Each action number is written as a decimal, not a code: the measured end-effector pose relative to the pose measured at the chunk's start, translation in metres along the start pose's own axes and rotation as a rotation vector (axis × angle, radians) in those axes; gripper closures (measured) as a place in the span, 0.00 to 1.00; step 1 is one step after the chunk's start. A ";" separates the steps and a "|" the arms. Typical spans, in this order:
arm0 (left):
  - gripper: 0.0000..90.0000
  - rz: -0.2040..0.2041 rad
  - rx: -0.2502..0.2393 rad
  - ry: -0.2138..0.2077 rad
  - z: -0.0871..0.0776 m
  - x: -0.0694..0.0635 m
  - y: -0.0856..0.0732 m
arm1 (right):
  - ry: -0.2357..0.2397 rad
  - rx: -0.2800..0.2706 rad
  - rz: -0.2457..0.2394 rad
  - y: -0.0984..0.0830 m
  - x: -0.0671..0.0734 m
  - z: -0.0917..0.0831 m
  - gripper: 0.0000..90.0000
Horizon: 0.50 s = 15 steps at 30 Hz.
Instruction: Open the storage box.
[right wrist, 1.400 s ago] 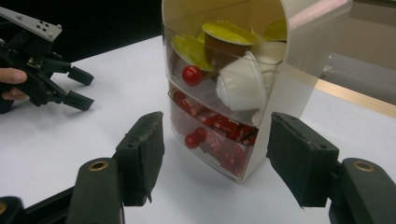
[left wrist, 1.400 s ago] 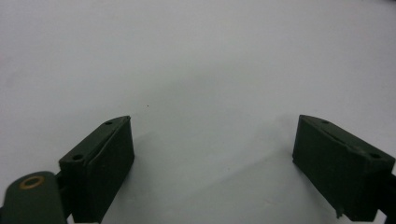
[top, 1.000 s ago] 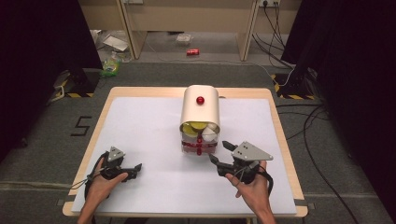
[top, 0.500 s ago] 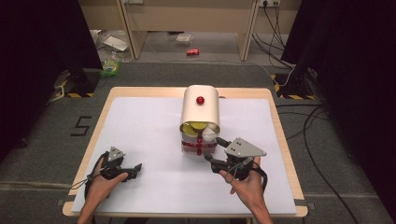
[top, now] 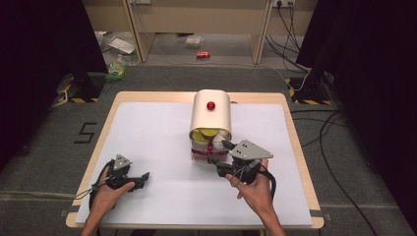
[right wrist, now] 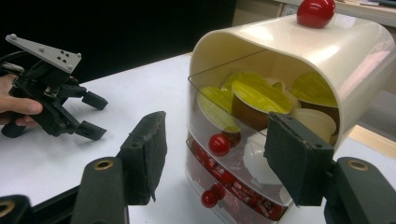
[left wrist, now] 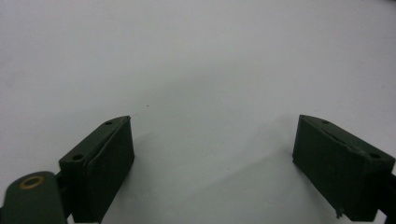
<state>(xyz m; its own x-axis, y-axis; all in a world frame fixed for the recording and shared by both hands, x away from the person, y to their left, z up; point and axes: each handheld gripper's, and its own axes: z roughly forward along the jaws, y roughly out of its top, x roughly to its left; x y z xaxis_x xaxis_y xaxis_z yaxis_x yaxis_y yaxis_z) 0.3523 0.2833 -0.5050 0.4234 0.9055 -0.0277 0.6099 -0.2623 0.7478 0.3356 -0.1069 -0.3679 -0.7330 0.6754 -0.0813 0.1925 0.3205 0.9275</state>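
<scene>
Cream cabinet (right wrist: 299, 70): mid-table, far of my right gripper (right wrist: 219, 163).
Upper drawer (right wrist: 233, 121): yellow-lidded cups.
Lower drawer (right wrist: 229, 186): red packets.
Red knobs: three.
Right jaws: closing, nothing gripped.
Left gripper (left wrist: 212, 172): wide, empty.

Cream drawer box (top: 211, 118) with red knobs (right wrist: 219, 144); yellow-lidded cups (right wrist: 259, 95) in the clear upper drawer, red packets (right wrist: 233, 189) below. Tabletop (top: 147, 132) white with a pale wood edge. Both grippers' fingers (right wrist: 144, 156) black.

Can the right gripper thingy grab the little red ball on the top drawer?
Probably yes. The right hand-held gripper points straight at the upper drawer's red knob, its jaws apart on either side of it, and nothing sits between them. The jaws have just been closing, but do not press the knob yet.
</scene>
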 end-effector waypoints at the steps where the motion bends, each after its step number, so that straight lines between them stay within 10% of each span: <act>1: 0.13 0.000 0.000 0.000 0.000 0.000 0.000 | 0.000 0.000 0.000 0.000 0.000 0.000 0.44; 15: 0.13 0.000 0.000 0.000 0.000 0.000 0.000 | 0.000 0.007 -0.004 0.005 -0.002 0.012 0.44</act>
<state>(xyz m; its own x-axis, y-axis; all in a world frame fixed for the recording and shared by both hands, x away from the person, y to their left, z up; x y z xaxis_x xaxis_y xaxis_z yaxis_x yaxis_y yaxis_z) 0.3523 0.2833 -0.5051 0.4234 0.9055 -0.0274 0.6096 -0.2624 0.7480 0.3461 -0.0989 -0.3675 -0.7337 0.6741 -0.0855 0.1937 0.3281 0.9246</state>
